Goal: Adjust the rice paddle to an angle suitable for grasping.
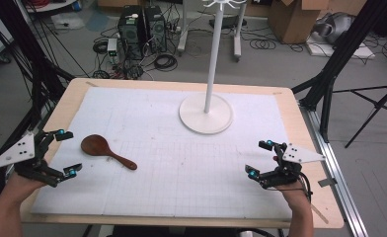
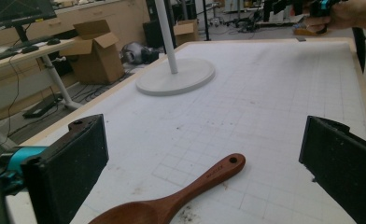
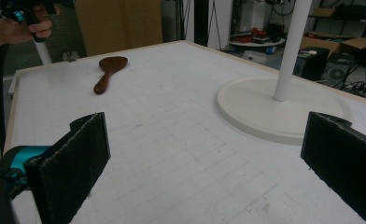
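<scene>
From the high view we've got the left claw (image 1: 66, 153) parked at the left edge of the surface (image 1: 181, 168), jaws spread wide with nothing in them. The wooden spoon (image 1: 105, 150) lies flat just to the right of that claw, bowl end nearest it and handle pointing away toward the middle of the mat, not touching the jaws. The right claw (image 1: 259, 159) sits well apart over at the right side, also gaping wide and empty. The white stand (image 1: 206, 113) is up ahead of both claws, closer to the right one.

In the left gripper view our two black jaws stand far apart, and the spoon (image 2: 172, 200) lies on the mat right in front, low between them, handle pointing ahead and to the right. The stand's base (image 2: 175, 77) is farther ahead, the other hand (image 2: 344, 14) way off at the top right.

In the right gripper view the jaws are wide too, with bare mat between them. The spoon (image 3: 107, 72) is far ahead to the left, the stand (image 3: 274, 107) near on the right.
</scene>
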`<state>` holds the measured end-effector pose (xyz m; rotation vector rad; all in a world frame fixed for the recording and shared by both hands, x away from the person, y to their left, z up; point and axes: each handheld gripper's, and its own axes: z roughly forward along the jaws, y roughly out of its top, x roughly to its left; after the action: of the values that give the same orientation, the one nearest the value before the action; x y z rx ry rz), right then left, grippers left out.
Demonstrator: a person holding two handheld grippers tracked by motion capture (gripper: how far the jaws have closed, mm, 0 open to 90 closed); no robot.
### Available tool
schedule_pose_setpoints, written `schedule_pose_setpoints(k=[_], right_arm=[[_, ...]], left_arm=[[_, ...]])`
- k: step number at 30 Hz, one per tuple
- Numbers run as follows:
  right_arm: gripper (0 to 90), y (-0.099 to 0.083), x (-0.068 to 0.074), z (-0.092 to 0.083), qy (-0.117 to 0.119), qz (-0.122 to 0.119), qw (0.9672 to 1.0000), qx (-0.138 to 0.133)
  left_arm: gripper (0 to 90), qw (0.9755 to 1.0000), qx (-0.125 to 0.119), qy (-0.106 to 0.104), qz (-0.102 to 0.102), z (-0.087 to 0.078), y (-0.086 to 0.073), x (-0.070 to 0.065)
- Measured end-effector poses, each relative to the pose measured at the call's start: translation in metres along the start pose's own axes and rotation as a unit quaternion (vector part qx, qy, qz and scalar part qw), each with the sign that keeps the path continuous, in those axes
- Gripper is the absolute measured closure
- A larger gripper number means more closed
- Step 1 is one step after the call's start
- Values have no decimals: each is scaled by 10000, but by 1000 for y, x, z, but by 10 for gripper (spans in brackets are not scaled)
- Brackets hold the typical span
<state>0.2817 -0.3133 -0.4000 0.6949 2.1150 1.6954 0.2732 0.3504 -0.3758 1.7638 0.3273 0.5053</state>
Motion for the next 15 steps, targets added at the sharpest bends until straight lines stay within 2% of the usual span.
schedule_pose_setpoints(k=[4, 8, 10, 15], right_arm=[[5, -2, 0, 2, 35, 5, 9999, 114], [5, -1, 1, 3, 46, -79, 9999, 104], [5, -1, 2, 2, 52, -82, 9999, 118], [5, -1, 2, -1, 13, -89, 9999, 77]], left_arm=[[17, 10000, 46, 27, 8, 0, -2, 1], [18, 10000, 31, -18, 46, 0, -2, 1], [17, 9999, -87, -35, 52, 1, -1, 0], [18, 9998, -177, -123, 51, 3, -1, -1]])
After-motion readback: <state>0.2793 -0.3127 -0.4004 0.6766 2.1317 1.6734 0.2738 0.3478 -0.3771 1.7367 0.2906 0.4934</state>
